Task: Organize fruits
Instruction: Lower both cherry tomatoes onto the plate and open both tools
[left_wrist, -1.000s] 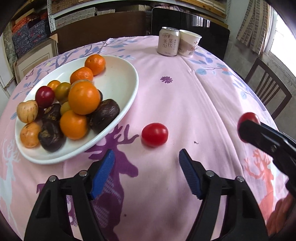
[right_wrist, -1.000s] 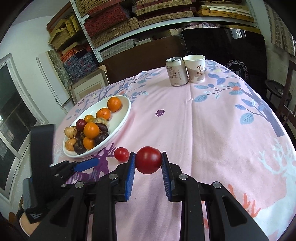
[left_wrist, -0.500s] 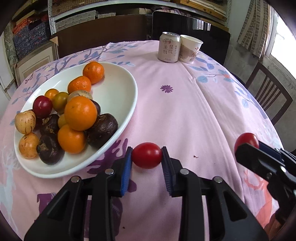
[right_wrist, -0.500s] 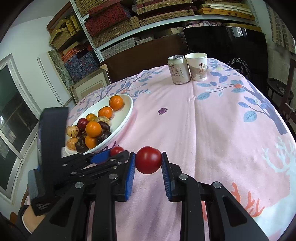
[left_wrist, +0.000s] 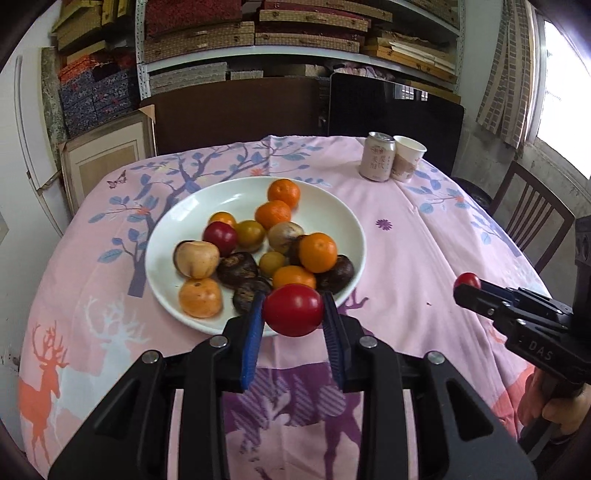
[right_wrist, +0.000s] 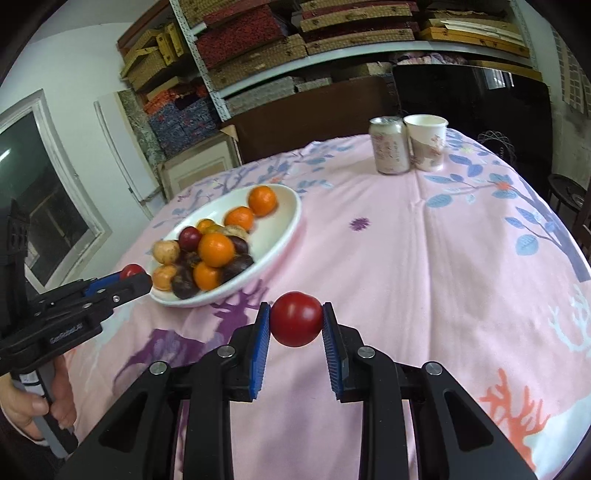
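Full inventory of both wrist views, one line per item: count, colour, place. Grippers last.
Tomatoes: 2, red, one in each gripper, second.
Plate: 1, white, left part of the table.
Fruit on plate: orange, yellow, tan, dark brown and one red, piled at the near side.
Can: 1, pale pink, far side of the table.
Paper cup: 1, white, right beside the can.
Tablecloth: 1, pink with tree and deer print.
Chair: 1, dark wood, right of the table.
Left gripper: black, blue pads, holding a tomato near the plate's rim.
Right gripper: same, holding a tomato above the cloth.

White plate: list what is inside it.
The white plate holds oranges, a red fruit, tan fruits and dark fruits. The left gripper's tomato hides its near rim.
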